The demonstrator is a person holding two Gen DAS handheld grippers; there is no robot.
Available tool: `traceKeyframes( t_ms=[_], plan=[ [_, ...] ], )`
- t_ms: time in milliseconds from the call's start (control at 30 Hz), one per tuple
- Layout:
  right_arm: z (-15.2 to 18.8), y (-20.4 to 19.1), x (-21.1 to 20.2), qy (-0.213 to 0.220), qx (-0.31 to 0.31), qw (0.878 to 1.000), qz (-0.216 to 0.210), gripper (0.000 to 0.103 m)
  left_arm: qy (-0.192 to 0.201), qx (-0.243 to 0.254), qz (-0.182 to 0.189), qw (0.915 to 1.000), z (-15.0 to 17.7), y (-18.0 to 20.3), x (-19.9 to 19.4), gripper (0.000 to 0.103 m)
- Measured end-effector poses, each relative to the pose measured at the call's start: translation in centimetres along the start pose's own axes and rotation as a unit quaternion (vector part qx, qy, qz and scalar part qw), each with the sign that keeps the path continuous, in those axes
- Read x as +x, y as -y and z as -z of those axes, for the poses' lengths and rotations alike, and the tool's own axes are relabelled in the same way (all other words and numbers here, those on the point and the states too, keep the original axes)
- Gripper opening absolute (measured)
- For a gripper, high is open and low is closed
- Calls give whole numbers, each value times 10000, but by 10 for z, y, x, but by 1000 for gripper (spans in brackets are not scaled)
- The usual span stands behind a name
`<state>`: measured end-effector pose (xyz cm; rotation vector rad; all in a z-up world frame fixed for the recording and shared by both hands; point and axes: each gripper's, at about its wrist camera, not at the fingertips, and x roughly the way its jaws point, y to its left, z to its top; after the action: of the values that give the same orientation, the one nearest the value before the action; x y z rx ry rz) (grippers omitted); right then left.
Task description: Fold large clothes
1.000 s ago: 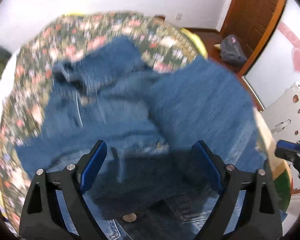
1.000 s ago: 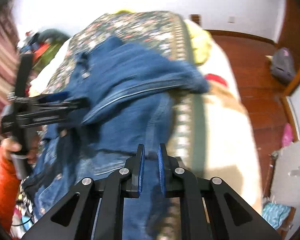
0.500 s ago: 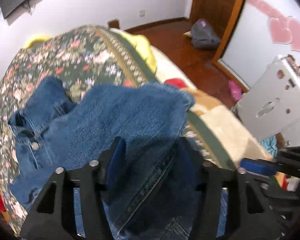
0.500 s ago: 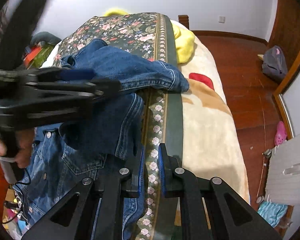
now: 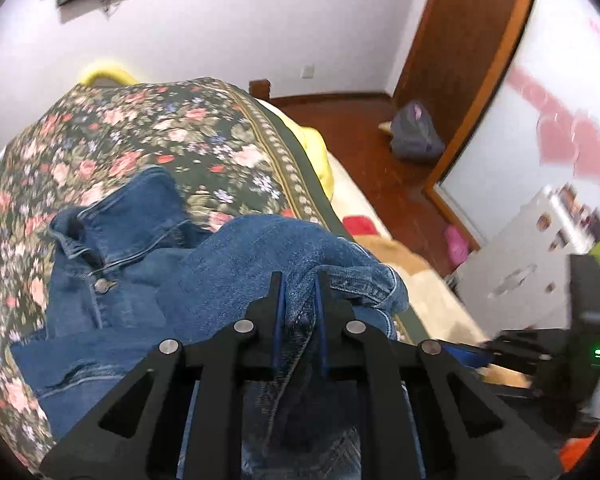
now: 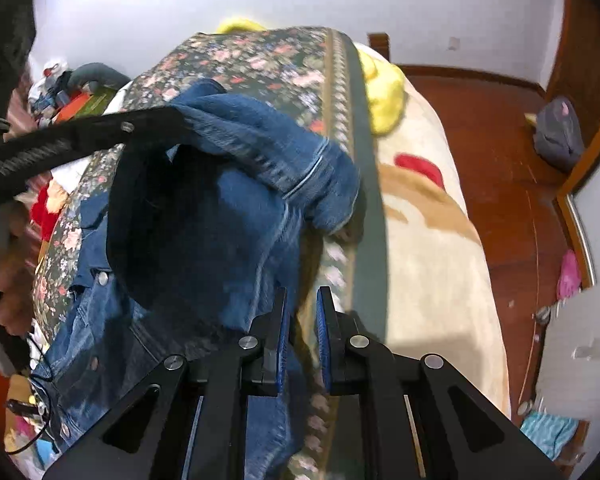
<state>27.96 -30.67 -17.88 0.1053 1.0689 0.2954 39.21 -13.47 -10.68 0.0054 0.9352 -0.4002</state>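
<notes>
You are looking at a floral bedspread (image 5: 148, 140) lying over a cream blanket (image 6: 432, 248) with a red patch (image 6: 418, 166). A yellow pillow (image 6: 384, 92) is sitting at the bed's far side. On the wooden floor (image 6: 496, 128) a grey backpack (image 5: 414, 132) is resting beside the brown door (image 5: 472, 52), with a pink slipper (image 6: 568, 276) lying nearer.

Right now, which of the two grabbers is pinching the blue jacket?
The left gripper: denim jacket fabric is squeezed between its fingers. The right gripper shows only a bare gap.
</notes>
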Motion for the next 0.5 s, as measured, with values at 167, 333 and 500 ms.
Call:
traceKeyframes(
  t_ms=[167, 333, 500],
  plan=[
    [-15, -32, 14, 160, -459, 9988, -19, 10, 368, -81, -393, 9985, 19, -41, -42, 12],
    [-11, -56, 61, 21, -1171, 9869, 1113, 10, -9, -353, -706, 9969, 65, -90, -36, 12],
    [-2, -63, 71, 119, -1355, 9779, 1587, 9, -494, -645, -673, 9944, 115, -126, -14, 13]
  ],
)
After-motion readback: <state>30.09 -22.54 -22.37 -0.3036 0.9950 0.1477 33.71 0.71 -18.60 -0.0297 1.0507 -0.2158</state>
